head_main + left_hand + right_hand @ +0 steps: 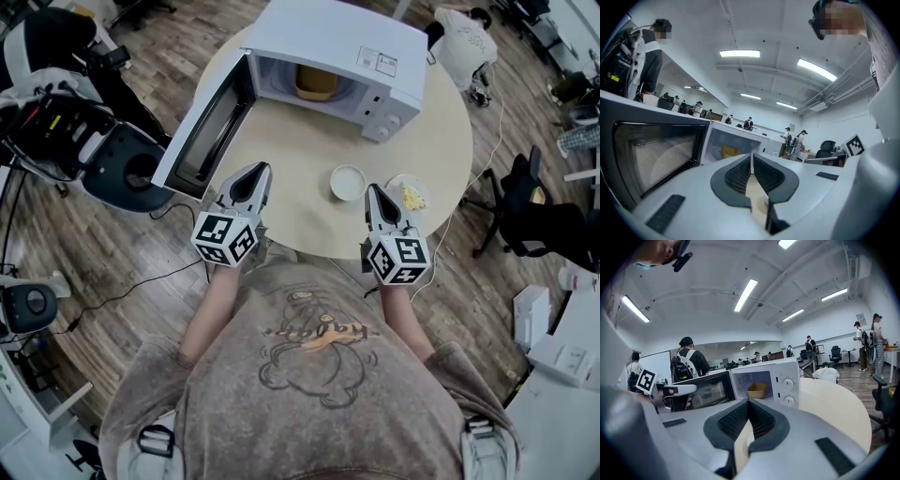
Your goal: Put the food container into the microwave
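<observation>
Left hand-held gripper (257, 171), right hand-held gripper (372, 190): food container (316, 84) beyond, inside microwave (342, 33).

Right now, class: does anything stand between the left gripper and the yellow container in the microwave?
Nothing visible does. The microwave door hangs open, and only bare table lies between the left gripper and the yellow container in the cavity. The white bowl stands off to the right.
</observation>
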Demonstrator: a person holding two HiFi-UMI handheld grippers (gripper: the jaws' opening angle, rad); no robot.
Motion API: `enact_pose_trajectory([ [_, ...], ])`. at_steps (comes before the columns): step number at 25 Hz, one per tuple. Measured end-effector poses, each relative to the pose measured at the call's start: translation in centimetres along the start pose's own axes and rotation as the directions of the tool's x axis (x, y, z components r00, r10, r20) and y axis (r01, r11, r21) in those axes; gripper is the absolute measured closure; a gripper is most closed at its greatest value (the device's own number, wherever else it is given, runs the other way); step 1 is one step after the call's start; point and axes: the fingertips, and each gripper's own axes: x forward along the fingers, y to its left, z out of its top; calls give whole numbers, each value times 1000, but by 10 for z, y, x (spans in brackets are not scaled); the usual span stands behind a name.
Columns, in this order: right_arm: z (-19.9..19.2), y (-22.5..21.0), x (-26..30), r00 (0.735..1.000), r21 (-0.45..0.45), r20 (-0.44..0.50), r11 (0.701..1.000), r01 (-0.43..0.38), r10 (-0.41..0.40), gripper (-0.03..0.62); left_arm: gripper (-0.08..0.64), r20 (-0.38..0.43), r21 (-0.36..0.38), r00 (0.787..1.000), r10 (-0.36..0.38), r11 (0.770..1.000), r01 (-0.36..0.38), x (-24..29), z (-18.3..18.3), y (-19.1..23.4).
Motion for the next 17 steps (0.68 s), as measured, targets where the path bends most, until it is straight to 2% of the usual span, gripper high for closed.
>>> enact_pose_trajectory([
  [17, 1, -1, -2, 1000, 7, -3, 1000, -4, 4, 592, 517, -8, -30, 1000, 5, 1000, -6, -2, -3, -3],
])
